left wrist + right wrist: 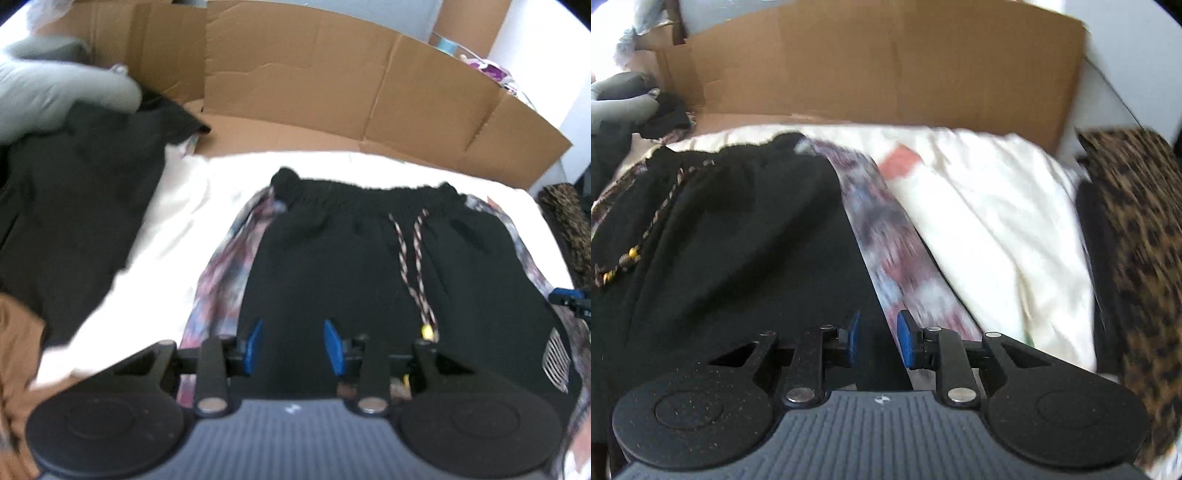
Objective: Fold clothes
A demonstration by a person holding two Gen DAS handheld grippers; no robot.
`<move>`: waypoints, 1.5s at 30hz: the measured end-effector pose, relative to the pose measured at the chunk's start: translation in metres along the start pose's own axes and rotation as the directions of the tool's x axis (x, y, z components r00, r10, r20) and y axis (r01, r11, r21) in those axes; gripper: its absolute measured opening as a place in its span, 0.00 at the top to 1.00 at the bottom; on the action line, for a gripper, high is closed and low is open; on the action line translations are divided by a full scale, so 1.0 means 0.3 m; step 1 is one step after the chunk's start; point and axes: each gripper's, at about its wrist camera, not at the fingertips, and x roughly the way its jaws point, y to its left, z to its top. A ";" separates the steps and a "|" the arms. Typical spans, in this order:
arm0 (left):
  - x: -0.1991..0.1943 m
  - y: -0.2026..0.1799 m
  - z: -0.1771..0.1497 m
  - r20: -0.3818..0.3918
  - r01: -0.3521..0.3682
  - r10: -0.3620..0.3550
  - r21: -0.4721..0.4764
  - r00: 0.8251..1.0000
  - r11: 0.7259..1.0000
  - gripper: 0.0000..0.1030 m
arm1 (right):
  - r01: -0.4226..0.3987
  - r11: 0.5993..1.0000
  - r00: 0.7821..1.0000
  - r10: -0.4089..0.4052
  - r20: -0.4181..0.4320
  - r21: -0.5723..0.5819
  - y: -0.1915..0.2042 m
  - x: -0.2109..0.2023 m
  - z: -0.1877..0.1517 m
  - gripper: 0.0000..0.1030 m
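Observation:
Black shorts (351, 266) with tie-dye side stripes and a braided drawstring (413, 258) lie flat on a white sheet (166, 240), waistband at the far side. My left gripper (294, 347) hovers over the near left part of the shorts. Its blue pads stand apart, and only the flat fabric shows in the gap. In the right wrist view the same shorts (738, 240) fill the left half. My right gripper (878, 339) is over their right side, at the edge of the tie-dye stripe (886, 236). Its pads are apart with nothing pinched.
Cardboard walls (295, 85) stand along the far side of the sheet. A pile of dark clothes (74, 192) with a grey garment (55, 88) lies at the left, and brown cloth (14, 350) at the near left. Leopard-print fabric (1137, 240) borders the sheet on the right.

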 end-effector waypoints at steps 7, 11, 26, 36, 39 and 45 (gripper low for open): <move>0.125 -0.095 0.084 0.044 0.001 -0.003 0.046 0.999 0.999 0.61 | -0.081 0.991 0.995 0.086 0.048 -0.106 0.120 0.145 0.202 0.72; 0.188 -0.122 0.119 0.008 0.029 -0.029 0.038 1.000 0.999 0.61 | -0.082 0.987 0.996 0.086 0.022 -0.139 0.172 0.236 0.227 0.72; 0.337 -0.160 0.150 -0.063 -0.081 0.086 0.080 0.994 0.994 0.64 | -0.081 0.987 0.994 0.091 0.064 -0.141 0.193 0.271 0.278 0.71; 0.302 -0.183 0.156 -0.019 0.028 -0.026 0.089 0.999 0.996 0.64 | -0.102 0.987 0.993 0.109 0.047 -0.127 0.253 0.354 0.292 0.71; 0.344 -0.201 0.149 -0.033 0.007 -0.004 0.087 0.999 0.996 0.64 | -0.105 0.984 0.993 0.111 0.036 -0.142 0.272 0.379 0.287 0.71; 0.372 -0.237 0.158 -0.047 -0.046 0.054 0.156 0.997 0.987 0.57 | -0.053 0.984 0.998 0.056 0.009 -0.169 0.290 0.417 0.327 0.70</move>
